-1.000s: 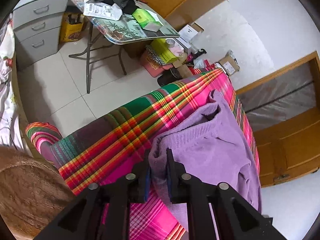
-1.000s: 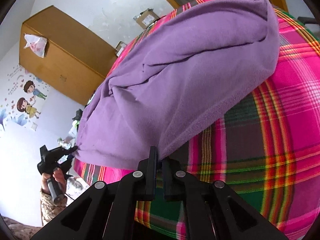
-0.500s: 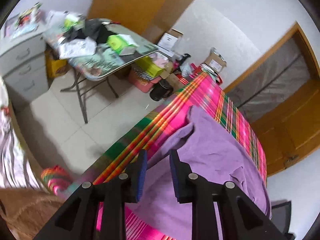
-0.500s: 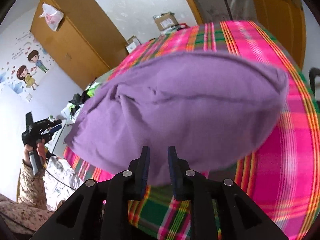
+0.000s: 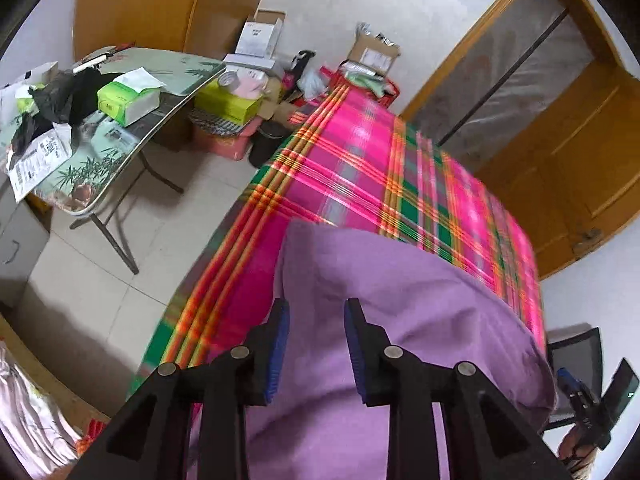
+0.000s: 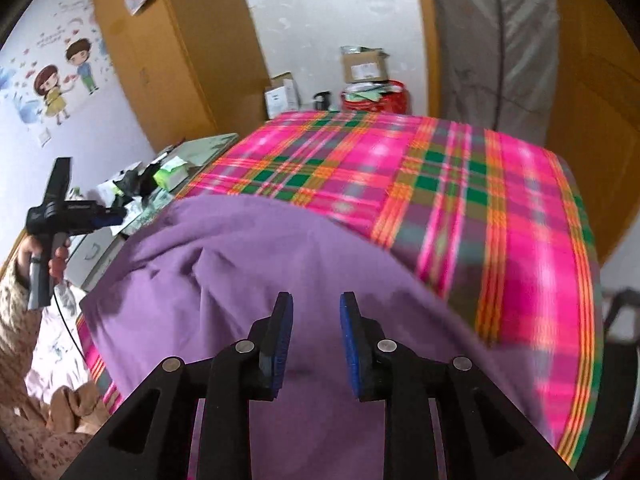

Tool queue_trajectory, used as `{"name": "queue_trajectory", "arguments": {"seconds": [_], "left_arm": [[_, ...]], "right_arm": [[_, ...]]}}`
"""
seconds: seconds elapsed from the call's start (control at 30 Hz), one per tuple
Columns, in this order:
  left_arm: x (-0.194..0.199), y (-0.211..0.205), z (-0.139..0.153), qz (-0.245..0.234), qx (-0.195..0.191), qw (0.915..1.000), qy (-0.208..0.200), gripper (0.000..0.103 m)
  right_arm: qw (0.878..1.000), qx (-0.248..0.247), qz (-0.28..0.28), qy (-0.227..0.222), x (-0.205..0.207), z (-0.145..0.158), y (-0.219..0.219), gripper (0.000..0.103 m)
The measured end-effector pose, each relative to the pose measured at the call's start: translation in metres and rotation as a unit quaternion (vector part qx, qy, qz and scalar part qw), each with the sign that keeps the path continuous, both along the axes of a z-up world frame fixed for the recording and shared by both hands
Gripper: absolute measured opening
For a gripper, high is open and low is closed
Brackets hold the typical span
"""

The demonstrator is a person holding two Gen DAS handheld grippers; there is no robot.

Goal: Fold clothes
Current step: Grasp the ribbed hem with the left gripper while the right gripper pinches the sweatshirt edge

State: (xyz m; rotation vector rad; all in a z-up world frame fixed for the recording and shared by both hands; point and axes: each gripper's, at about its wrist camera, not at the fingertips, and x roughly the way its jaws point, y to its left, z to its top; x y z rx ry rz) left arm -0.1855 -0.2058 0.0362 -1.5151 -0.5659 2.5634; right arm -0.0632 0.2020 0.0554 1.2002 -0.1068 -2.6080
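1. Your left gripper (image 5: 316, 322) and right gripper (image 6: 316, 316) both stand with jaws parted and nothing between the pads; each hovers over the purple garment (image 6: 240, 280) rather than gripping it.
2. The garment lies on the near part of the plaid cloth (image 6: 460, 184), bunched into a soft mound with creases running across it. It looks doubled over, though the pictures do not settle how many folds it holds or whether more are wanted.
3. If you judge another fold is due, take an edge (image 5: 288, 236) and not the middle, pinch through all layers at once, and keep both grippers level so the cloth travels square.
4. If you judge it done, press the creases flat instead of lifting.
5. The plaid cloth gives you plenty of bare room beyond the garment, so work away from the near edge, where the fabric could slide off.
6. To your left stands a folding table (image 5: 180, 92) crowded with a tissue box (image 5: 128, 98) and papers; boxes (image 5: 372, 50) sit against the far wall beside a wooden door (image 5: 568, 152).
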Motion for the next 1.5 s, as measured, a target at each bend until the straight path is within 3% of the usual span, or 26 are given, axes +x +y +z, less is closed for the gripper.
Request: {"name": "queue_trajectory", "arguments": {"seconds": [0.1, 0.17, 0.23, 0.5, 0.6, 0.73, 1.0, 1.17, 1.27, 1.3, 1.4, 1.43, 1.47, 1.5], "left_arm": [[-0.028, 0.01, -0.012, -0.052, -0.032, 0.9978, -0.024, 0.029], [-0.043, 0.009, -0.021, -0.036, -0.065, 0.9962, -0.045, 0.029], [-0.056, 0.014, -0.031, -0.056, -0.077, 0.9936, -0.061, 0.029], [-0.096, 0.014, -0.061, -0.063, -0.02, 0.9935, -0.093, 0.03], [-0.105, 0.005, -0.066, -0.05, 0.023, 0.9942, -0.092, 0.031], [-0.107, -0.008, -0.072, -0.035, 0.082, 0.9906, -0.104, 0.032], [-0.109, -0.008, -0.073, -0.013, 0.102, 0.9888, -0.108, 0.032], [-0.109, -0.009, -0.075, -0.015, 0.119, 0.9874, -0.104, 0.03], [-0.107, -0.011, -0.076, -0.012, 0.126, 0.9871, -0.098, 0.028], [-0.106, -0.012, -0.076, -0.011, 0.126, 0.9874, -0.096, 0.028], [-0.104, -0.013, -0.075, -0.009, 0.132, 0.9869, -0.091, 0.026], [-0.104, -0.014, -0.075, -0.009, 0.135, 0.9868, -0.09, 0.021], [-0.103, -0.016, -0.075, -0.006, 0.139, 0.9864, -0.088, 0.006], [-0.103, -0.019, -0.075, -0.001, 0.149, 0.9851, -0.085, 0.005]], "right_arm": [[1.0, 0.014, 0.016, -0.007, -0.032, -0.003, -0.007, 0.026], [0.999, 0.025, 0.028, -0.015, -0.047, -0.009, -0.011, 0.026], [0.998, 0.038, 0.042, -0.026, -0.06, -0.018, -0.014, 0.027], [0.991, 0.088, 0.072, -0.067, -0.104, -0.052, -0.008, 0.033], [0.986, 0.118, 0.095, -0.068, -0.11, -0.06, -0.011, 0.037], [0.986, 0.12, 0.092, -0.073, -0.12, -0.066, -0.006, 0.04], [0.986, 0.119, 0.082, -0.083, -0.139, -0.079, 0.004, 0.041], [0.981, 0.136, 0.103, -0.096, -0.151, -0.09, -0.009, 0.04], [0.981, 0.118, 0.113, -0.104, -0.155, -0.093, -0.013, 0.04], [0.981, 0.118, 0.116, -0.104, -0.154, -0.093, -0.015, 0.039], [0.977, 0.112, 0.143, -0.11, -0.153, -0.093, -0.022, 0.019], [0.976, 0.105, 0.15, -0.115, -0.153, -0.093, -0.023, 0.017], [0.976, 0.106, 0.15, -0.116, -0.154, -0.092, -0.024, 0.015], [0.976, 0.106, 0.15, -0.117, -0.155, -0.092, -0.025, 0.009]]}}
